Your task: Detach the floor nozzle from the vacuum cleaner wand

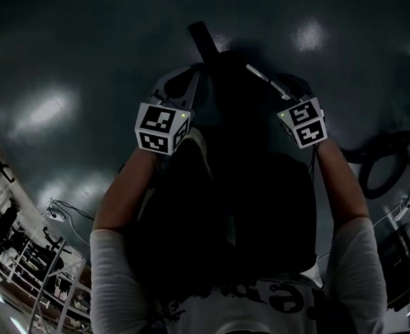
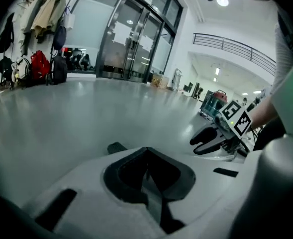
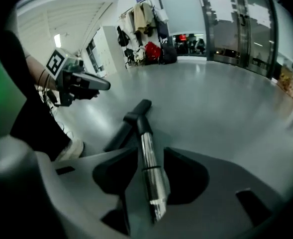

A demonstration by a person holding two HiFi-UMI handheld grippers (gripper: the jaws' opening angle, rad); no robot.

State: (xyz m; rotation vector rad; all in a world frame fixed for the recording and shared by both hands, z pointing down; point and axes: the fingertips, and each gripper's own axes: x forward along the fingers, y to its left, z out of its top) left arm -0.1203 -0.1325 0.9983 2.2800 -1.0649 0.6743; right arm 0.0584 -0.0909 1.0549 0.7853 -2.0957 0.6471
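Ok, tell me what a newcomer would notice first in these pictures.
The shiny chrome wand grabs the eye. It runs between the open jaws of the right gripper, with the dark floor nozzle at its far end on the grey floor. In the dim head view, the bright left marker cube and right marker cube stand out mid-frame.

Floor (image 2: 86,108): smooth, grey, glossy, showing reflected light patches. Glass doors (image 2: 131,44) in dark frames span the far wall. Coat rack (image 2: 39,14), at left, carries jackets, with bags hanging beside it, including a red bag (image 2: 39,63). Railed balcony (image 2: 236,46): upper right. Ceiling lamp (image 2: 222,1): lit. Walls: white.
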